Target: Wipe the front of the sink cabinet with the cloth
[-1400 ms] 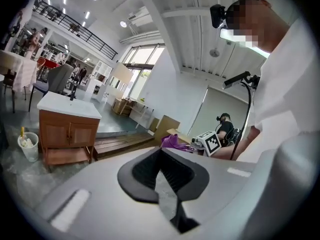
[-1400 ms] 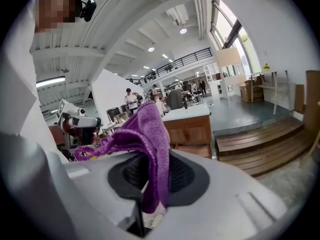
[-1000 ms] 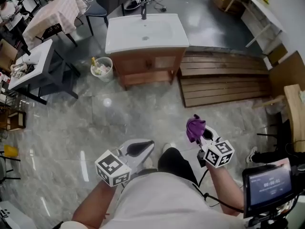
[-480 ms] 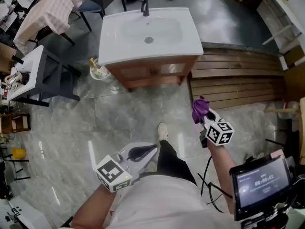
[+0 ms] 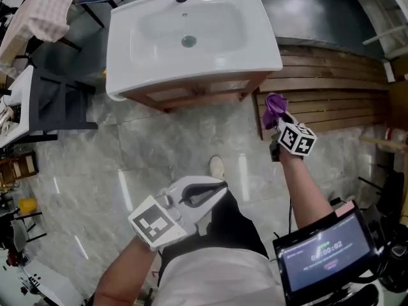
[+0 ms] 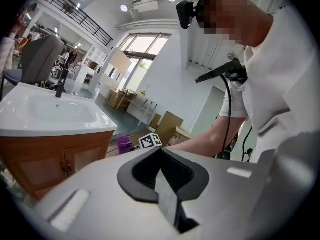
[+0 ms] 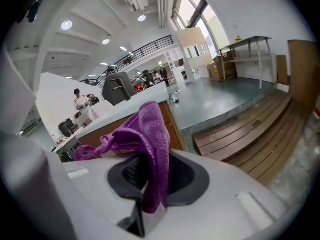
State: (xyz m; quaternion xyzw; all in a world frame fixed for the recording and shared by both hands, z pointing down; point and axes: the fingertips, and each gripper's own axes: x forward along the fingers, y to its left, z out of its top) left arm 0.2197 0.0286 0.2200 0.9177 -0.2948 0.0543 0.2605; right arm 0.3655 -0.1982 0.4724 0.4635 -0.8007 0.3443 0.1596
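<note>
The sink cabinet (image 5: 191, 94) is a wooden unit under a white basin (image 5: 191, 34), at the top of the head view; its wooden front also shows in the left gripper view (image 6: 47, 159) and behind the cloth in the right gripper view (image 7: 167, 126). My right gripper (image 5: 275, 113) is shut on a purple cloth (image 5: 274, 107), held just right of the cabinet's right corner, apart from it. The cloth (image 7: 142, 144) hangs bunched over the right gripper (image 7: 145, 204). My left gripper (image 5: 213, 190) is low near my body, shut and holding nothing, as the left gripper view (image 6: 170, 204) confirms.
Wooden slats (image 5: 331, 81) lie on the floor right of the cabinet. A dark chair (image 5: 57, 101) stands to its left, with a white table edge (image 5: 13, 116) beyond. My shoe (image 5: 217, 167) is on the marble floor. A screen (image 5: 322, 254) sits at my right hip.
I have stepped closer to the cabinet, which now fills the top of the head view. The right gripper with the cloth has risen toward the cabinet's right corner. The left gripper stays low.
</note>
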